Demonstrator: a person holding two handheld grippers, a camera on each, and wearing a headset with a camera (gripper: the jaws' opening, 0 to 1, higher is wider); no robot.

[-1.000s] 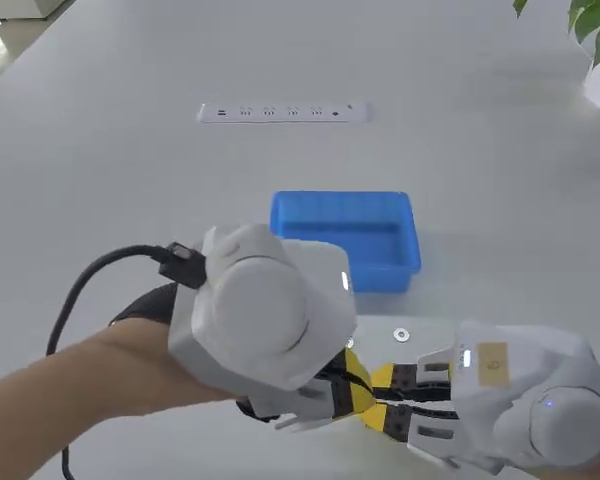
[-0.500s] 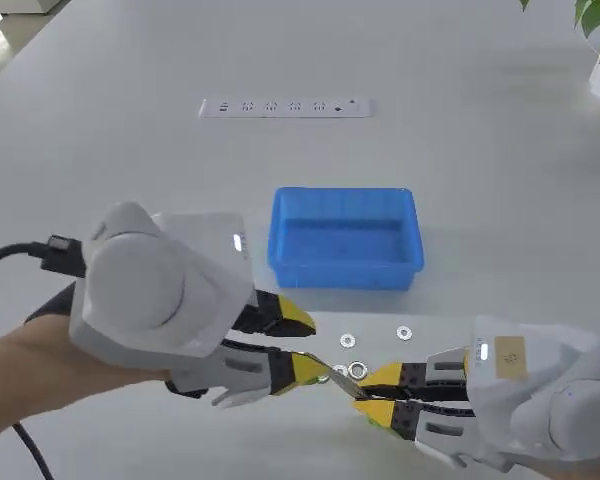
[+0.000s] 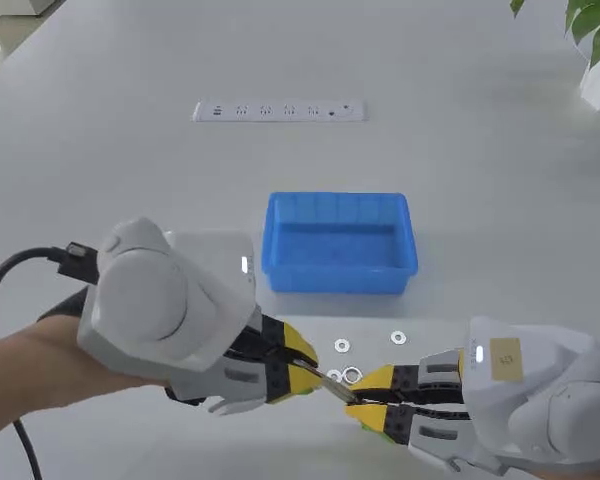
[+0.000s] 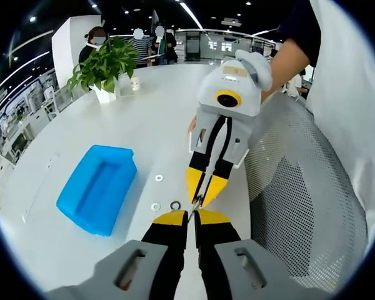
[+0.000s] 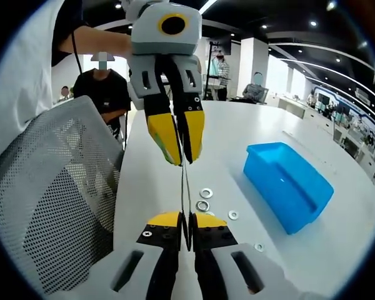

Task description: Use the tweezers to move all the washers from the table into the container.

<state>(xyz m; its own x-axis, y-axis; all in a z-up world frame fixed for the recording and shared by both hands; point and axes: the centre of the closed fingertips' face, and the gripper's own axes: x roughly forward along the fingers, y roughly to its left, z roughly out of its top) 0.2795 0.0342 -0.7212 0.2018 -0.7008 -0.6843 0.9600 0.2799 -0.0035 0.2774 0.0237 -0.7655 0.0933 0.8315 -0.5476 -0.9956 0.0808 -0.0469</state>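
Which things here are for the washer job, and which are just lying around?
For the job: tweezers, washers, blue container.
Just lying about: power strip, potted plant, mesh chair.

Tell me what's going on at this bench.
A person is working two handheld grippers over a white table. The left gripper and right gripper both look closed on the same thin tweezers, stretched between them. Four washers lie on the table in front of the blue container, and none is visible inside it.
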